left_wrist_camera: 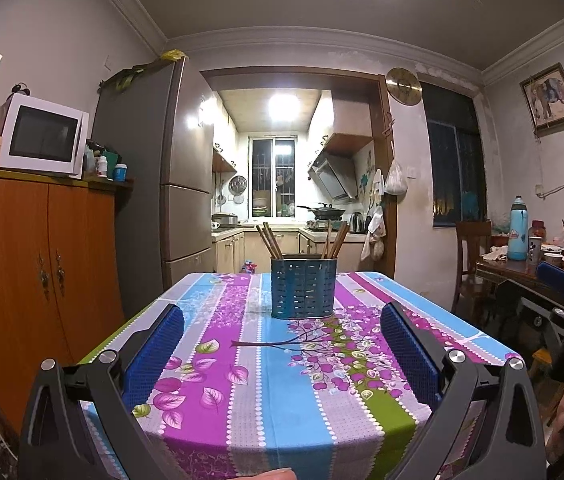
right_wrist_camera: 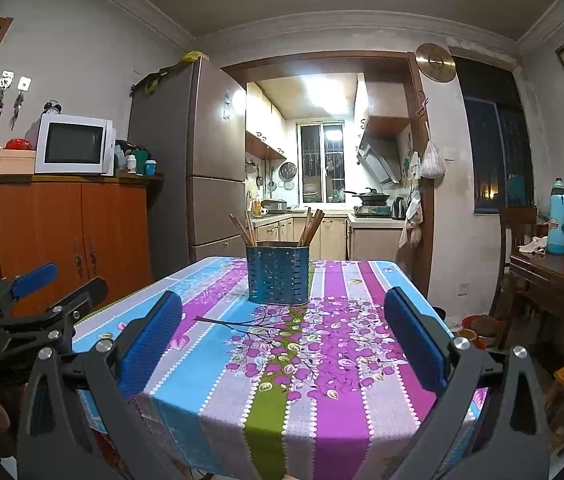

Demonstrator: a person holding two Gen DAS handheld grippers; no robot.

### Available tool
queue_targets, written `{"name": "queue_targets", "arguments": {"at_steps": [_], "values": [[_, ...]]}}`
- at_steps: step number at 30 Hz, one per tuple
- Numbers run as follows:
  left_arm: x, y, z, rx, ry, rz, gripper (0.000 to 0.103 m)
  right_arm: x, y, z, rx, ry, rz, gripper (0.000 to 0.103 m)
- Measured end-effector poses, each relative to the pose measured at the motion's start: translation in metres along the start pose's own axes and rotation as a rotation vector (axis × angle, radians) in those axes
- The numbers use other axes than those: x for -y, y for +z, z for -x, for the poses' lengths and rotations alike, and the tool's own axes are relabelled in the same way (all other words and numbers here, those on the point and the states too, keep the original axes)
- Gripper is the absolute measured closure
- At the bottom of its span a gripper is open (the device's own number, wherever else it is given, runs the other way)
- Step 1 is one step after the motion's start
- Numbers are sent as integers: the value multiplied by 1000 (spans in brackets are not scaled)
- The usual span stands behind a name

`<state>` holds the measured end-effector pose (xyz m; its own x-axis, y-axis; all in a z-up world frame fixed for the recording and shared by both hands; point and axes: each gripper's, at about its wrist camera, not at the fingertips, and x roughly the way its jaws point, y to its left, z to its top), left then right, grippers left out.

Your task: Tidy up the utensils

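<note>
A blue perforated utensil holder [left_wrist_camera: 303, 288] stands at the far middle of the table, also in the right wrist view [right_wrist_camera: 277, 274]. Wooden chopsticks [left_wrist_camera: 269, 241] lean out of its left and right sides [right_wrist_camera: 314, 226]. One dark chopstick [left_wrist_camera: 265, 344] lies flat on the floral tablecloth in front of the holder, also in the right wrist view [right_wrist_camera: 227, 323]. My left gripper [left_wrist_camera: 282, 320] is open and empty above the near table edge. My right gripper [right_wrist_camera: 282, 312] is open and empty, to the right of the left one. The left gripper shows at the left edge of the right wrist view [right_wrist_camera: 33, 304].
The table [left_wrist_camera: 185, 300] has a striped purple, blue and green cloth. An orange cabinet [left_wrist_camera: 33, 264] with a microwave [left_wrist_camera: 41, 136] stands left, a fridge [left_wrist_camera: 169, 168] behind it. A cluttered dark wooden table [right_wrist_camera: 554, 276] and a chair [left_wrist_camera: 472, 256] stand right. The kitchen lies beyond.
</note>
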<state>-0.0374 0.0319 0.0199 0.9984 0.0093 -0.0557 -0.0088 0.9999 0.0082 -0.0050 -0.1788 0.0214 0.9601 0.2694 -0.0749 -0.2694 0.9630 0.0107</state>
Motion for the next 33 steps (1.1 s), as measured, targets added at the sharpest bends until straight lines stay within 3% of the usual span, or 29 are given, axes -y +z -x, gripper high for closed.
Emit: {"name": "queue_targets", "arguments": {"at_steps": [33], "values": [[15,1,-23,-27,-1,-10,5,10,2,-6,-3,-14,14,6]]}}
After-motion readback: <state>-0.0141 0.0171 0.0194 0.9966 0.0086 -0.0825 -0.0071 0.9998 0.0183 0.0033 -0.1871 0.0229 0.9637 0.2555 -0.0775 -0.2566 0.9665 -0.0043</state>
